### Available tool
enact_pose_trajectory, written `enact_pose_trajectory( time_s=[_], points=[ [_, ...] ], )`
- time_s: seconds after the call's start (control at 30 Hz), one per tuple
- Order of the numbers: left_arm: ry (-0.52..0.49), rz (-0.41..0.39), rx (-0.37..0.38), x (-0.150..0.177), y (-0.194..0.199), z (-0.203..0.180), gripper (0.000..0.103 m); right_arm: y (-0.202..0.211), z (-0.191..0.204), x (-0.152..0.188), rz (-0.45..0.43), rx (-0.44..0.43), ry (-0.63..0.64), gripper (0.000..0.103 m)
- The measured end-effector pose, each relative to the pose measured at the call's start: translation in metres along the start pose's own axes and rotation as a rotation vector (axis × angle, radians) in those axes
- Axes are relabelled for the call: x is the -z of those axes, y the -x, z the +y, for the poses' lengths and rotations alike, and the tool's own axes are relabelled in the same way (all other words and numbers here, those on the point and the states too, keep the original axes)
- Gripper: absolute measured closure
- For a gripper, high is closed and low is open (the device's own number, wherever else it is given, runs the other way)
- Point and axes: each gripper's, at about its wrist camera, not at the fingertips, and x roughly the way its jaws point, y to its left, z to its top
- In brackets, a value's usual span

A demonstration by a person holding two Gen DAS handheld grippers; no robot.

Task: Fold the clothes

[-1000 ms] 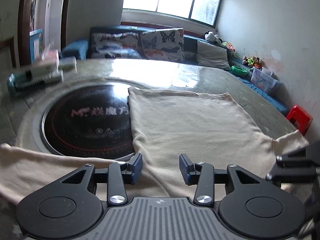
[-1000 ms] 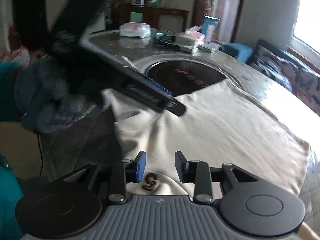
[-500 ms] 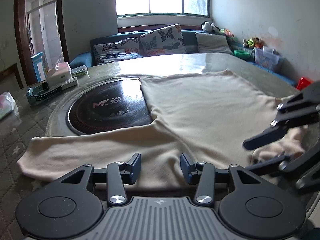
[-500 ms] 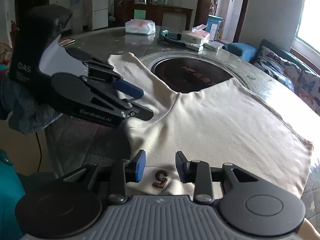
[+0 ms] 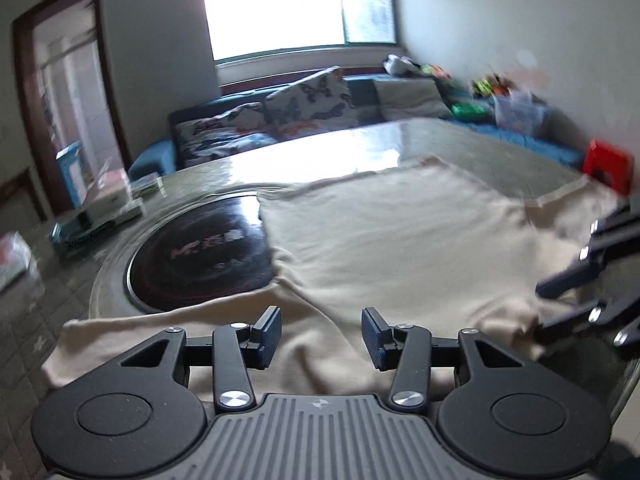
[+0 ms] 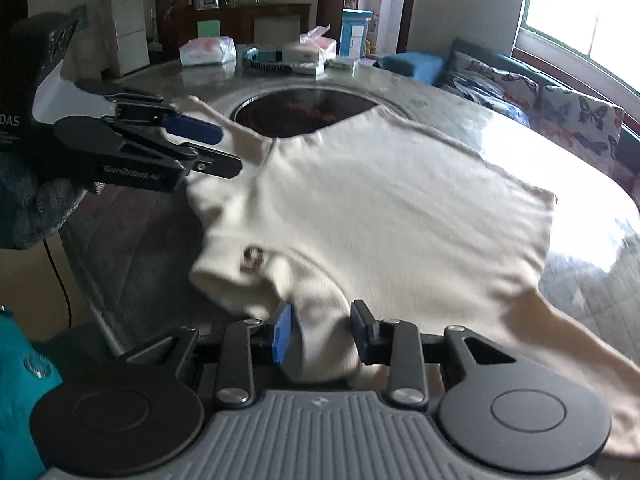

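A cream shirt (image 5: 400,240) lies spread on a round marble table (image 5: 340,148), with one sleeve draped over the black glass centre (image 5: 200,256). My left gripper (image 5: 320,336) hovers open just above the near sleeve and shoulder, nothing between its fingers. In the right wrist view, the shirt (image 6: 400,208) shows a brown mark (image 6: 252,258) near the collar. My right gripper (image 6: 322,334) is low at the shirt's near edge, and a fold of cloth sits between its open jaws. The left gripper (image 6: 224,148) shows at the left, over the far sleeve. The right gripper (image 5: 548,306) shows at the right edge.
Tissue packs and boxes (image 6: 308,54) stand along the table's far side beyond the black centre (image 6: 304,112). A sofa with butterfly cushions (image 5: 304,108) runs under the window. A red stool (image 5: 608,166) stands by the wall. A gloved hand (image 6: 36,200) holds the left gripper.
My right gripper has moved down to the shirt's near edge, so cloth now lies between its fingers. My left gripper has shifted sideways and rolled over the sleeve. Neither jaw gap changed.
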Motion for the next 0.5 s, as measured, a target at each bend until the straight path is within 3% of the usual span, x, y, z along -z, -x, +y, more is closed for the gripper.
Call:
enact_pose_trajectory(
  time_s=[0.17, 0.33, 0.5],
  points=[
    [-0.062, 0.025, -0.023, 0.008, -0.005, -0.008, 0.053, 0.014, -0.003, 0.004, -0.036, 0.001, -0.024, 0.071],
    [-0.071, 0.027, -0.029, 0.008, -0.001, -0.008, 0.051, 0.007, -0.007, 0.013, -0.012, 0.001, -0.07, 0.071],
    [-0.041, -0.003, -0.008, -0.008, 0.007, -0.005, 0.051, 0.026, -0.014, 0.012, -0.069, 0.008, -0.094, 0.07]
  ],
)
